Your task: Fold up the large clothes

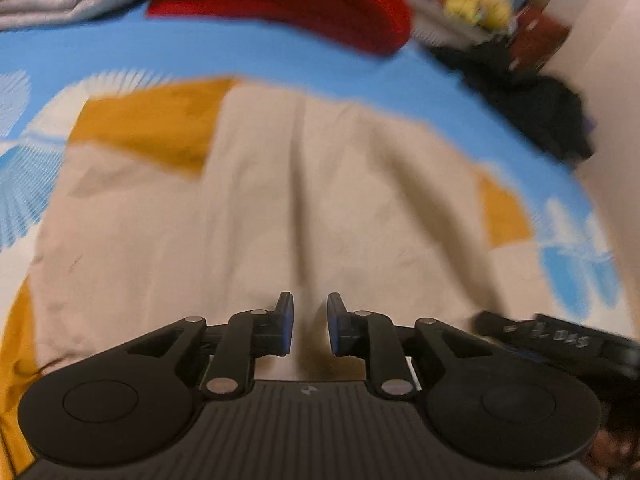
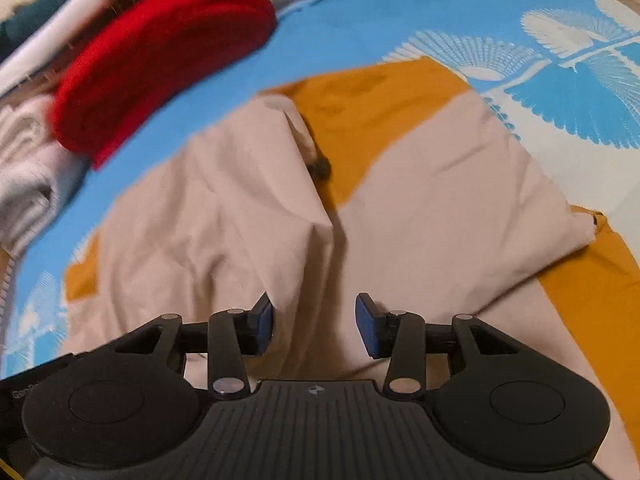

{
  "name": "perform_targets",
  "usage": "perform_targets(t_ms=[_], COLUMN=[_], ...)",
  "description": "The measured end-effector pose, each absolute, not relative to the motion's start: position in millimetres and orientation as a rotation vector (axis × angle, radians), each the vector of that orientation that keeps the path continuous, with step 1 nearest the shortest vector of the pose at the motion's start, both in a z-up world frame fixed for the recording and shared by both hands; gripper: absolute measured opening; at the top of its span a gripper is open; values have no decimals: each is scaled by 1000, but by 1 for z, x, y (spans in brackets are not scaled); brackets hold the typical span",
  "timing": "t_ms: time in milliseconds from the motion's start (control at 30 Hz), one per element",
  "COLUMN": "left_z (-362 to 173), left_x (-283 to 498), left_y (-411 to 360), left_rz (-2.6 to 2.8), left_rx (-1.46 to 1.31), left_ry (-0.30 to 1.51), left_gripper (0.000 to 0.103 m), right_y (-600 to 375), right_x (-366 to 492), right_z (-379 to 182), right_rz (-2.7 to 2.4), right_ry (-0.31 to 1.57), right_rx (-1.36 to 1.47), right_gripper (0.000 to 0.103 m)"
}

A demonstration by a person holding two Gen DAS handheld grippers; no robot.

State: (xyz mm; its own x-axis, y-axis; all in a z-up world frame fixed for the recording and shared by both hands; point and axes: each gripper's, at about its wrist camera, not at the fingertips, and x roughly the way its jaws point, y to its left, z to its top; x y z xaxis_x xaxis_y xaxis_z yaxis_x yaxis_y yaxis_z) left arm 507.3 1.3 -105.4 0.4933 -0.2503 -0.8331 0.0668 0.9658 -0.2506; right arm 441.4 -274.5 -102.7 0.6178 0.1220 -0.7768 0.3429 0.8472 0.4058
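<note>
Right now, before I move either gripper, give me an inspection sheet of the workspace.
Surface: blue bedsheet with white fan prints.
Job's things: beige and mustard garment spread flat, creased down the middle.
Clutter: folded red garment, grey-white folded clothes, dark clothes, yellow soft toy.
Grippers: left gripper open narrowly over the beige cloth, nothing between the jaws; right gripper open wider, empty.
Cables: nothing seen.
Surroundings: pale wall at the bed's edge; the left wrist view is blurred.
</note>
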Motion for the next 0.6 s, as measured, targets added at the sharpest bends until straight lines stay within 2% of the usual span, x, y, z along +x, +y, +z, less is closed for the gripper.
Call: perform_targets(t_ms=[33, 67, 100, 200, 267, 333, 500, 600], left_z=[-116, -123, -123, -81, -45, -17, 22, 41], left_x=[509, 510, 510, 499, 490, 474, 427, 387], left_y=[4, 7, 11, 20, 29, 33, 58, 69], left_rz=[-164, -146, -145, -158, -201, -206, -157, -121], left_rx=[-177, -164, -160, -172, -168, -150, -79, -27], left_ry=[1100, 1144, 1155, 1043, 936, 835, 666, 555], left_gripper=[31, 24, 24, 33, 45, 48, 48, 48], right_y=[-276, -277, -281, -292, -289, -288, -301, -306], right_x=[442, 444, 446, 440, 435, 428, 400, 369], right_z=[-106, -113, -120, -117, -95, -73, -29, 7], right_rz=[-123, -143, -172, -221, -208, -196, -178, -137], right_ry=[933, 978, 1022, 1025, 961, 902, 761, 595], right_rx=[571, 556, 550, 623, 580, 542, 514, 463], right_gripper=[45, 48, 50, 51, 51, 51, 51, 51])
